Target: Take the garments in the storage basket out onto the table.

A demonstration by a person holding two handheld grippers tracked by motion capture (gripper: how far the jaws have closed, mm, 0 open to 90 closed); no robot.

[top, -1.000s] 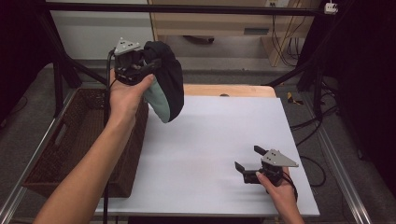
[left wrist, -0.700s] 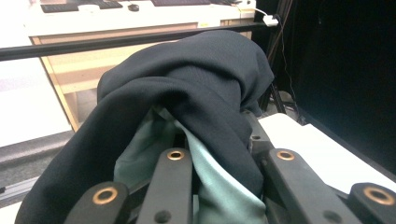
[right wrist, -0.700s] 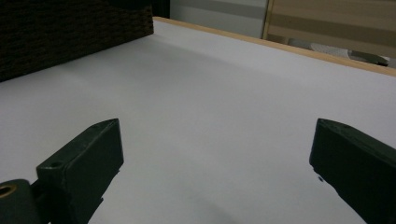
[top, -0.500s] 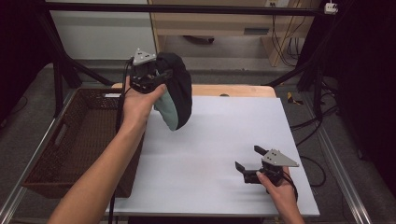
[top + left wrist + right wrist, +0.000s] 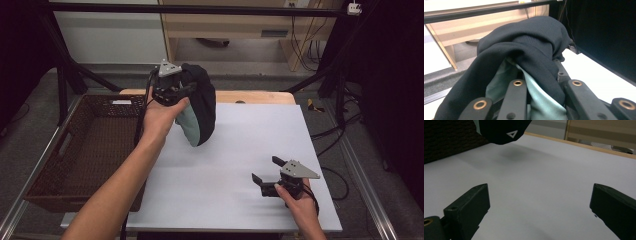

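Garment [image 5: 200, 107], a black piece with a pale green lining, hangs from the left gripper [image 5: 172, 92], whose jaws are clamped on a bunched fold of it; the left gripper view shows the cloth [image 5: 524, 50] heaped over the jaws. Since a second ago the left hand [image 5: 160, 117] has carried it from above the wicker basket [image 5: 85, 150] rightward and lower, so it now dangles over the far left part of the white table [image 5: 240, 150], clear of the surface. The right gripper [image 5: 270, 175] has stayed low near the table's near right corner, its jaws spread wide on nothing.
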